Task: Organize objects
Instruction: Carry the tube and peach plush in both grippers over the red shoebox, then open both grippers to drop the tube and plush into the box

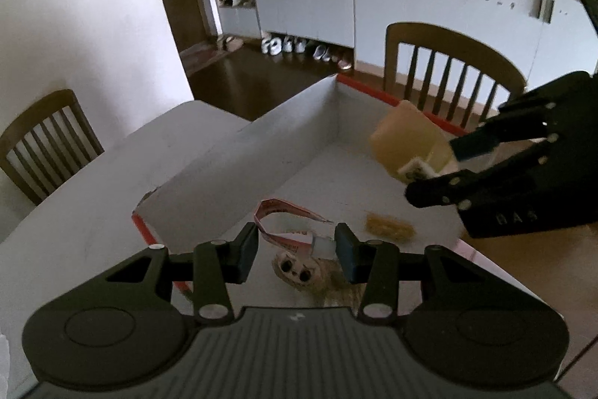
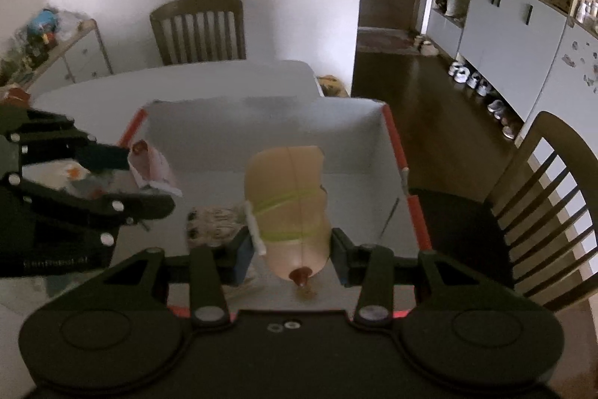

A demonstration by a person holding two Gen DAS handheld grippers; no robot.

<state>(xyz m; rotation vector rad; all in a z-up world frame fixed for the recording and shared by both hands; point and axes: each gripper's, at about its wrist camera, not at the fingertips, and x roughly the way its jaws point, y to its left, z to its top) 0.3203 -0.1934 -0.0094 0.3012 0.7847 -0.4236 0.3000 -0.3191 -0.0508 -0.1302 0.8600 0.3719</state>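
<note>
While both claws hang over the white box (image 2: 261, 133), the right gripper (image 2: 289, 249) pinches a tan bottle (image 2: 287, 197) mid-frame, and the left gripper (image 1: 297, 251) seems to pinch a pink tube (image 1: 287, 238), low center.

Both tongs (image 1: 295, 253) (image 2: 289, 257) are matte black linkages with silver screws, blue finger pads and ribbed housings.

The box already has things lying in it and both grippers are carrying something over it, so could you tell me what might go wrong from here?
1. The bottle in the right gripper hangs over the box; dropped, it could land on the small toy below.
2. The left gripper pinches only an end of the pink packet, which may slip.
3. The grippers work close together and could collide.
</note>
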